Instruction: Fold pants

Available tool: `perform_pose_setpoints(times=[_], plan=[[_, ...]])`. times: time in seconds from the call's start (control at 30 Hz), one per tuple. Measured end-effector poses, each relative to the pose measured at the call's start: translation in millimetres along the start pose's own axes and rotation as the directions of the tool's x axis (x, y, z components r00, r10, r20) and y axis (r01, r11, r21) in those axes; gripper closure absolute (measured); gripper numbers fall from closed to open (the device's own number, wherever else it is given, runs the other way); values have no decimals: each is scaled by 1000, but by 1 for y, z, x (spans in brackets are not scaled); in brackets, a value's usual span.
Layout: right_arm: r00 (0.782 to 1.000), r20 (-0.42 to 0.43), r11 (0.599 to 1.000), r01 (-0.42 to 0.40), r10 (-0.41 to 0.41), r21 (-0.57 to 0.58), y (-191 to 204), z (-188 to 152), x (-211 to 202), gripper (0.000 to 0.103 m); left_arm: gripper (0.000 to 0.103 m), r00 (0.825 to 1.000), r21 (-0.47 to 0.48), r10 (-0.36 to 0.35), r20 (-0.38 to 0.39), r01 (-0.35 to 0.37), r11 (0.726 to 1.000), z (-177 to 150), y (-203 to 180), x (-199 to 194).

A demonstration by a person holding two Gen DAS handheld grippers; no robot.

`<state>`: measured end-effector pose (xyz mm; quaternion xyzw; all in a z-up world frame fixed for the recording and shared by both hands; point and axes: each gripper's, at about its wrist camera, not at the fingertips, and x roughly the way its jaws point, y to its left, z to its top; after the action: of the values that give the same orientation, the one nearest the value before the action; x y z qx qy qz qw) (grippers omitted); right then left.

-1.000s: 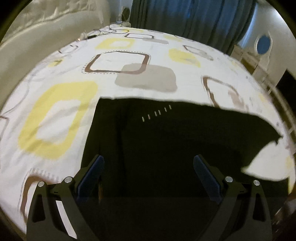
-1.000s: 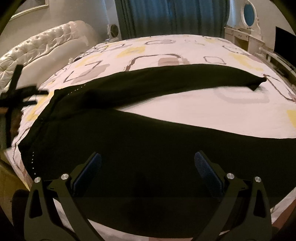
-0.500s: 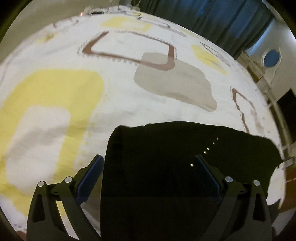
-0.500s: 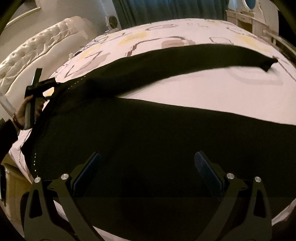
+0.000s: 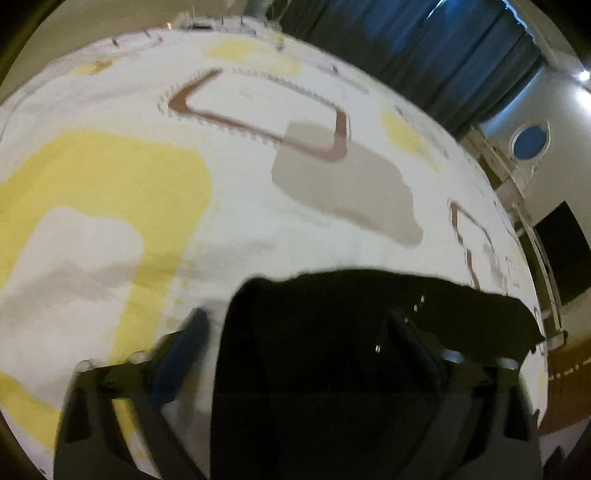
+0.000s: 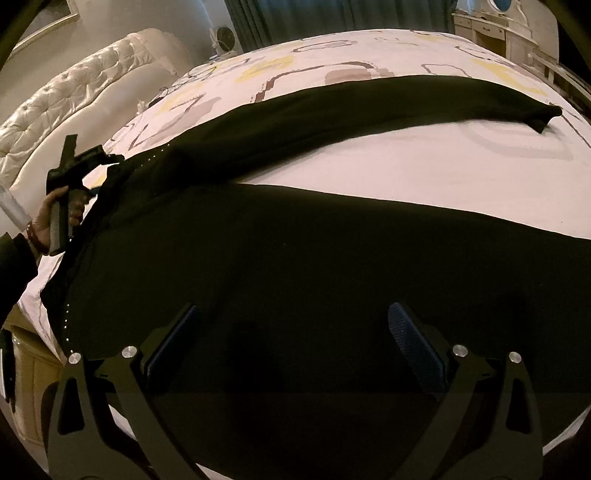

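Note:
Black pants (image 6: 295, 258) lie spread on the bed, two legs running to the right, the far leg (image 6: 369, 110) ending near the right edge. My right gripper (image 6: 295, 343) is open, hovering over the near leg. My left gripper (image 5: 299, 343) is open, its fingers on either side of the waistband corner (image 5: 314, 332) of the pants, which has a row of small studs. The left gripper also shows in the right wrist view (image 6: 92, 162), held by a hand at the waist end.
The bed sheet (image 5: 258, 203) is white with yellow, brown and grey squares. A tufted headboard (image 6: 74, 92) stands at the far left. Dark curtains (image 5: 424, 55) and a white dresser (image 6: 498, 26) are behind the bed.
My left gripper has moved down and close to the waistband corner, which now sits between its fingers. My right gripper has dipped slightly toward the near leg.

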<state>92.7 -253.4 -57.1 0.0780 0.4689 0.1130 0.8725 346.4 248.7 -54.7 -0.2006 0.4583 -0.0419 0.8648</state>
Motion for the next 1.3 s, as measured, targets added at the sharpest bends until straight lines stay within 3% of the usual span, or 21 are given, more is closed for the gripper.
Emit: perform_pose_setpoints(times=[0.03,0.1,0.27,0.4,0.47,0.57,0.67,0.73,0.87,0.97,1.07,1.13,1.23,1.3], plan=[[1000,0,1000,-1,1,2,0,0,0,2,75,999,9,47,-22,-46,999,0,0,4],[1000,0,1000,-3,3,3,-1,1,0,2,80,998,3,30,-48,-30,1000,-3,2,10],[1000,5,1000,-5,5,-1,-3,1,-2,2,89,1000,16,5,-26,-5,1000,-2,1,4],[999,18,999,-48,48,-20,-6,23,-6,2,92,1000,59,-14,22,12,998,-1,-12,-13],[994,34,994,-107,108,-28,-11,43,-9,2,92,998,94,-42,51,37,995,-1,-19,-24],[968,52,966,-242,247,-89,-19,94,-6,2,92,990,119,-107,94,96,988,-2,-25,-39],[968,21,943,-240,252,-231,-15,147,10,2,92,980,105,-163,117,151,983,-4,-25,-48],[977,11,919,-199,215,-341,-7,174,25,2,92,975,95,-184,124,173,980,-5,-25,-50],[999,-18,840,-50,48,-540,8,227,82,2,92,973,92,-196,125,185,978,-7,-24,-49],[996,-80,800,-70,27,-596,14,262,119,2,92,976,101,-184,113,173,980,-7,-25,-45],[994,-100,759,-32,-44,-650,19,284,152,2,92,987,117,-136,88,125,985,-3,-25,-33],[987,-142,740,-43,-71,-671,20,291,171,7,92,992,109,-109,66,101,989,-2,-21,-24],[959,-260,725,-102,-109,-681,16,294,199,36,91,996,104,-77,39,73,992,-1,-17,-11],[950,-284,702,-116,-127,-703,16,290,209,36,91,998,99,-54,23,51,994,0,-12,-4]])
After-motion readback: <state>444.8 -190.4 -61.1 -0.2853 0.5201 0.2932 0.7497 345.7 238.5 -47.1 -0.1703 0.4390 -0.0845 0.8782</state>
